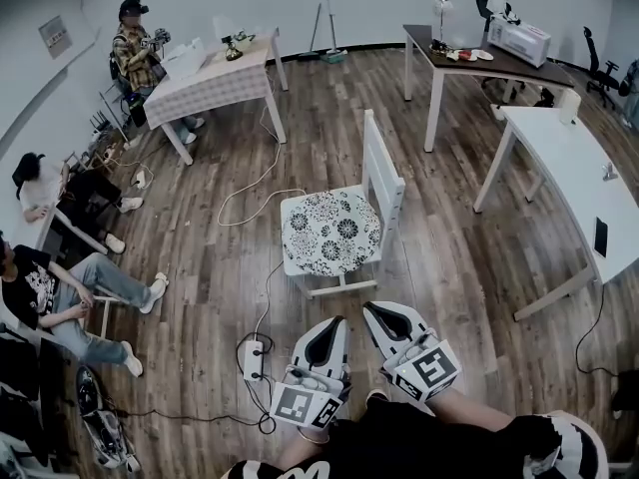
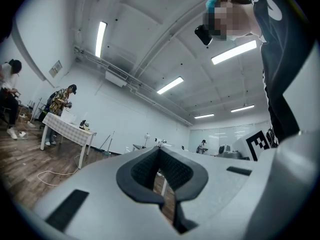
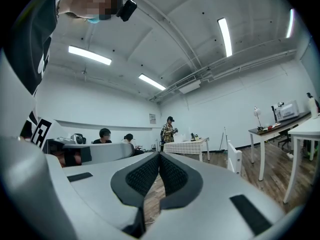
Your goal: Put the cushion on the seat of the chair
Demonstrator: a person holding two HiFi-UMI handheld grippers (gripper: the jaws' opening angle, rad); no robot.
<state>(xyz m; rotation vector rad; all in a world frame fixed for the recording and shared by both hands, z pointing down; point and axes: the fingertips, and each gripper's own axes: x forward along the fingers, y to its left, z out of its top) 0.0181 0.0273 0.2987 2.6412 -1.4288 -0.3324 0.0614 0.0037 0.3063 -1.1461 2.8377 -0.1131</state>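
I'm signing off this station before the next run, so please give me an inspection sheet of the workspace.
Surface: wooden floor.
Job's things: patterned cushion lies on the white chair's seat.
Clutter: power strip on the floor near the claws.
Grippers: left claw and right claw both shut, empty.
Cables: white cable trails across the floor beyond the chair.
Surroundings: checked table, white table, seated people at left.

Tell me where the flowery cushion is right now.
Head view, centre: the cushion lies on the white chair's seat, just beyond the left tongs and right tongs.
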